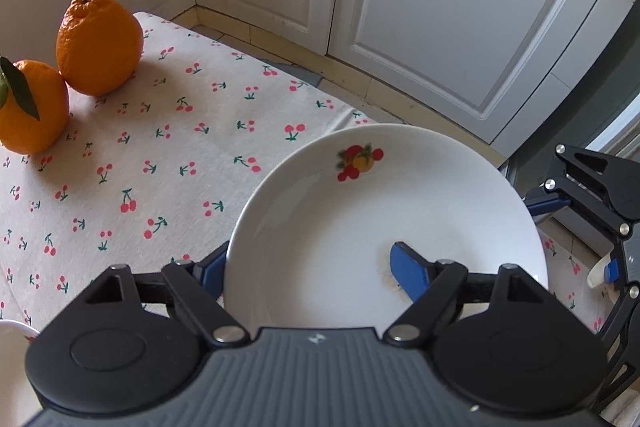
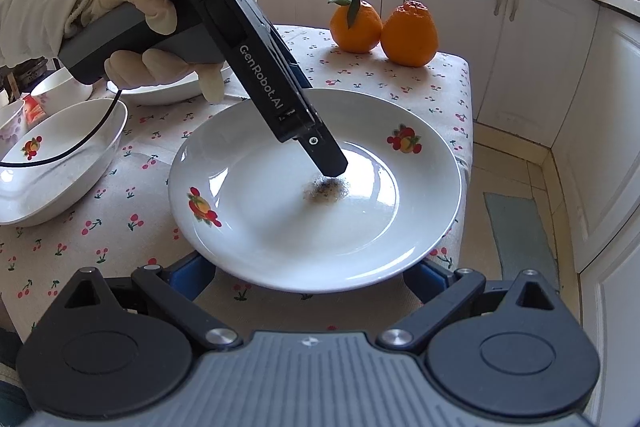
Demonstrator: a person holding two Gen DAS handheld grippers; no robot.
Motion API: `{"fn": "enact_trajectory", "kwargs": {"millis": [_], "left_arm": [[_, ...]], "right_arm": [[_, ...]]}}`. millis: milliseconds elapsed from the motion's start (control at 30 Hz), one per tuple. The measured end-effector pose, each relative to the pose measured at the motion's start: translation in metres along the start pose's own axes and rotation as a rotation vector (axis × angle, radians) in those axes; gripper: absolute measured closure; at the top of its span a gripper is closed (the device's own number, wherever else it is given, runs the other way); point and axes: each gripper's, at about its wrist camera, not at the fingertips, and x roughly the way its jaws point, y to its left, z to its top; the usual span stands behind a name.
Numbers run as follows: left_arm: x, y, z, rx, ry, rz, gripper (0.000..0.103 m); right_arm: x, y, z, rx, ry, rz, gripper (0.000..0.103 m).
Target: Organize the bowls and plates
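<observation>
Near the counter's (image 2: 452,83) edge, the right tongs (image 2: 312,277) stand spread, their blue fingers under the plate's (image 2: 280,235) near rim. The left tongs (image 1: 312,267) straddle its far rim, spread: one finger inside by a brown smear, one outside. Bowls (image 2: 60,163) lie left; two oranges (image 2: 408,33) stand beyond.

The plate (image 2: 320,227) hides both right gripper (image 2: 316,277) fingertips beneath its near rim, so contact there cannot be told. In the left wrist view the left gripper's (image 1: 308,267) left finger (image 1: 212,265) disappears behind the plate's edge. A bowl (image 1: 12,331) is cut off at the frame's lower left.
</observation>
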Motion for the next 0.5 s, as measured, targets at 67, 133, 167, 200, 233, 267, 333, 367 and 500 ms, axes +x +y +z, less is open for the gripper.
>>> {"fn": "enact_trajectory", "kwargs": {"millis": [67, 133, 167, 200, 233, 267, 333, 367, 500], "left_arm": [[0.0, -0.001, 0.0, 0.001, -0.001, 0.0, 0.019], [0.001, -0.002, 0.0, 0.008, 0.0, 0.004, 0.018], [0.001, -0.003, 0.0, 0.009, 0.001, 0.008, 0.016], [0.001, -0.003, 0.0, 0.009, 0.002, 0.011, 0.016], [0.001, -0.004, -0.001, 0.006, 0.005, 0.013, 0.016], [0.0, -0.003, -0.001, 0.0, 0.006, 0.015, 0.016], [-0.007, -0.004, -0.004, -0.004, -0.006, 0.024, 0.016], [-0.012, -0.005, -0.005, -0.002, -0.017, 0.033, 0.016], [-0.042, -0.009, -0.016, -0.007, -0.073, 0.07, 0.015]], "right_arm": [[0.0, 0.001, 0.0, -0.001, 0.003, -0.004, 0.001], [0.0, 0.001, 0.0, 0.0, 0.005, -0.006, 0.001], [0.0, 0.001, 0.0, 0.0, 0.004, -0.008, 0.001], [-0.001, 0.001, 0.0, -0.001, 0.002, -0.011, 0.001], [-0.002, 0.002, 0.0, -0.001, 0.0, -0.015, 0.001], [-0.003, 0.003, -0.001, -0.001, -0.003, -0.018, 0.0], [-0.008, 0.004, -0.001, 0.0, -0.006, -0.025, 0.0], [-0.011, 0.004, -0.001, 0.002, -0.008, -0.028, 0.0], [-0.028, 0.012, -0.005, 0.016, -0.021, -0.047, 0.0]]}}
